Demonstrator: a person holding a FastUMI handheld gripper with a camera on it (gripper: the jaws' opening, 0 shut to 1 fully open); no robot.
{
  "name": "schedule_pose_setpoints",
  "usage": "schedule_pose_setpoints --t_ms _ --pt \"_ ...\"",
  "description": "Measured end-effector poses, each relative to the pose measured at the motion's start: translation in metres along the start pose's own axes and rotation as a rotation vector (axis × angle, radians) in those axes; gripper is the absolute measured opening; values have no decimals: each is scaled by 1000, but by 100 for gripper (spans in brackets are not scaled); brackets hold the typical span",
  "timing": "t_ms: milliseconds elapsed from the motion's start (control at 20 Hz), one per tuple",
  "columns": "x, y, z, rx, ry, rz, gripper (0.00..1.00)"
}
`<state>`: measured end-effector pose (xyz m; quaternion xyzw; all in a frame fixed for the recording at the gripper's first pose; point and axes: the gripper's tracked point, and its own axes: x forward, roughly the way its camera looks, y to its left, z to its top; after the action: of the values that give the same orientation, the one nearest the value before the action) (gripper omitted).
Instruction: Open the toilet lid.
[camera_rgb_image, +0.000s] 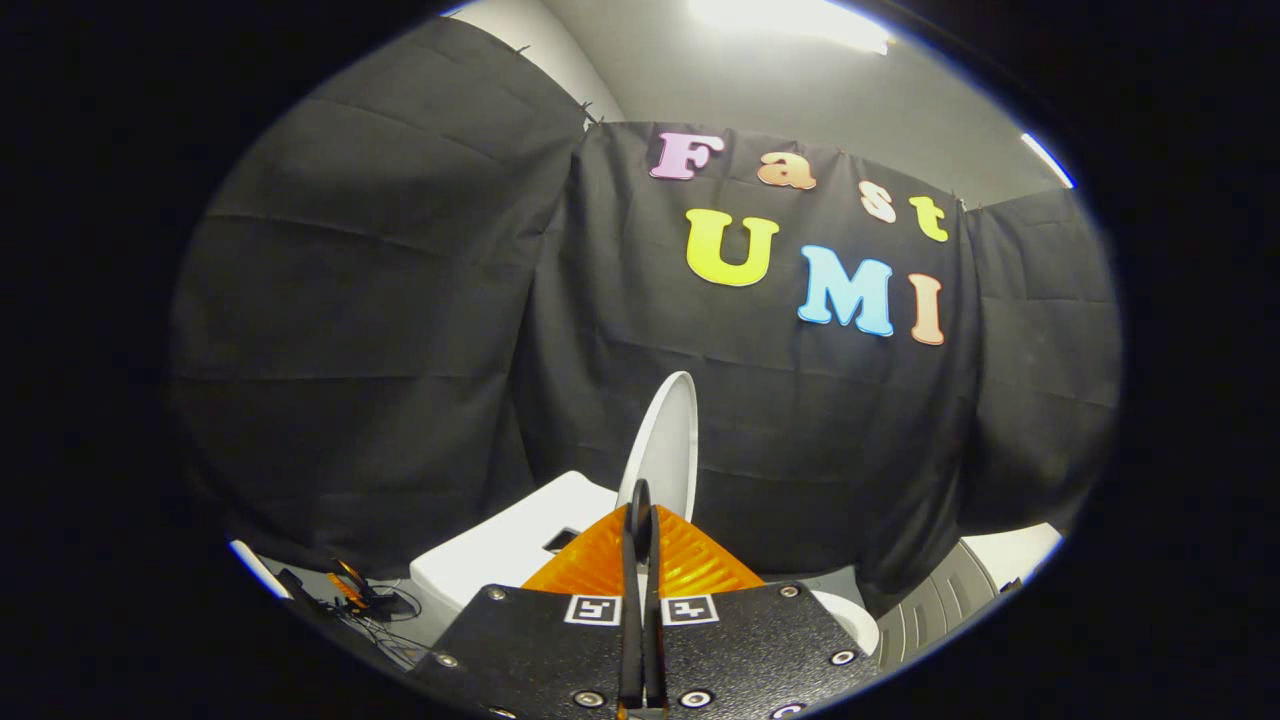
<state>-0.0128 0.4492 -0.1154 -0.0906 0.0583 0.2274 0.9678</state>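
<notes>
Closest to the lens, the hand-held gripper (641, 520) has its two fingers pressed flat together, with nothing caught between them; their tips meet just in front of the raised toilet lid. Off to the left of the fingers, low down, a tangle of dark cables and a small orange-marked device (352, 595) lies on the floor. Next to the right comes the white toilet tank (510, 545), a blocky body with a dark rectangular recess on its top, sitting just left of and slightly behind the fingers. Directly ahead of the fingertips stands the toilet lid (668, 440), white and oval, lifted nearly upright and seen almost edge-on, leaning back towards the black cloth wall (400, 300). Whether the fingertips touch the lid cannot be told. To the right of the fingers a curved piece of the white toilet rim (850, 618) shows, and further right stands a grey ribbed panel (935, 605).
</notes>
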Motion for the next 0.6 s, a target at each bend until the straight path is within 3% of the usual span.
schedule_pose_setpoints --t_ms 600 --pt "15 46 -3 -130 -1 44 1"
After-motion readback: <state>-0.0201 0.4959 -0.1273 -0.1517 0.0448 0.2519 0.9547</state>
